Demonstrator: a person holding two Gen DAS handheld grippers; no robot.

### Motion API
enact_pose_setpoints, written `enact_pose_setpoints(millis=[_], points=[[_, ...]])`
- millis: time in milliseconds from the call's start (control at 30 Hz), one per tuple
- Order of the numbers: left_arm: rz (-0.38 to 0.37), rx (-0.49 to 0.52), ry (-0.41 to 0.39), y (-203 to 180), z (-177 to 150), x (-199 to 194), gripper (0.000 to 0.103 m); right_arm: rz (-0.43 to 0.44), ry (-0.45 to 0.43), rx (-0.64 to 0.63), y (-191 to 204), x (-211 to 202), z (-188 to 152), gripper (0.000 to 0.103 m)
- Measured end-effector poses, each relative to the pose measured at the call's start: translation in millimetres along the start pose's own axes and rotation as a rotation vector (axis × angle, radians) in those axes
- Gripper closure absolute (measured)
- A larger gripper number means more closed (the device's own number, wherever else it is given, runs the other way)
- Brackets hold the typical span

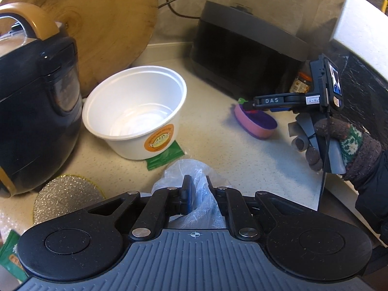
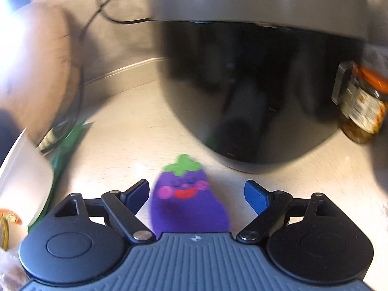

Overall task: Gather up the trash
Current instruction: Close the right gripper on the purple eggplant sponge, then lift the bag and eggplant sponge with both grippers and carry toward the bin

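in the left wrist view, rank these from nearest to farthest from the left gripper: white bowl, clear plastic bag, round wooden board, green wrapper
1. clear plastic bag, pinched in the left gripper.
2. green wrapper, just ahead, tucked partly under the bowl.
3. white bowl, ahead and to the left.
4. round wooden board, leaning at the back left, behind the bowl.

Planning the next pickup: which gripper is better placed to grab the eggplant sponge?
Right. The right gripper is open with the eggplant sponge lying between its fingers, while the left gripper is shut on a clear plastic bag, away from the sponge.
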State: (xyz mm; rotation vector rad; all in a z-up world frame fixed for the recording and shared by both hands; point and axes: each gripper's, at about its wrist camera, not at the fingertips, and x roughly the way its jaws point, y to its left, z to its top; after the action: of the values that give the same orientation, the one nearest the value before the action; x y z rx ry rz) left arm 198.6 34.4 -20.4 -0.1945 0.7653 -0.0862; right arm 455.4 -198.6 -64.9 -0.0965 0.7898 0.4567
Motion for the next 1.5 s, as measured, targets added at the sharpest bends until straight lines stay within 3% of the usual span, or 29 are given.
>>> enact_pose_setpoints(millis=[200, 267, 367, 633, 900, 1133, 1233, 1400, 1500], points=[[0.003, -0.006, 0.001, -2.1, -1.7, -0.1, 0.091, -0.069, 0.054, -0.097, 20.3, 20.8, -8.2, 0.017], [0.01, -0.021, 0.003, 0.2, -3.2, -1.0, 0.091, -0.087, 0.054, -0.116, 24.2, 20.5, -11.8, 0.033], [0.02, -0.04, 0.008, 4.1, -5.1, -1.1, 0.091, -0.045, 0.041, -0.124, 29.6, 10.8, -16.8, 0.033], [0.023, -0.056, 0.011, 2.9, -9.3, 0.9, 0.091, 0.025, -0.028, -0.179, 66.9, -48.8, -42.8, 0.033], [0.042, -0.134, 0.007, 3.0, -29.9, -6.9, 0.091, 0.126, 0.003, -0.112, 92.9, -104.4, -91.9, 0.033], [0.071, -0.141, -0.01, -1.4, -43.7, -25.3, 0.091, 0.186, 0.013, -0.115, 121.2, -125.9, -130.9, 0.031], [0.101, -0.121, -0.019, -3.0, -48.4, -32.6, 0.091, 0.201, -0.003, -0.145, 128.9, -134.7, -139.0, 0.024], [0.147, -0.102, -0.029, -4.6, -54.3, -40.1, 0.09, 0.179, -0.016, -0.202, 141.1, -137.2, -143.4, 0.019], [0.155, -0.081, -0.03, -4.5, -57.3, -43.5, 0.09, 0.175, 0.024, -0.162, 144.2, -129.8, -145.0, 0.019]])
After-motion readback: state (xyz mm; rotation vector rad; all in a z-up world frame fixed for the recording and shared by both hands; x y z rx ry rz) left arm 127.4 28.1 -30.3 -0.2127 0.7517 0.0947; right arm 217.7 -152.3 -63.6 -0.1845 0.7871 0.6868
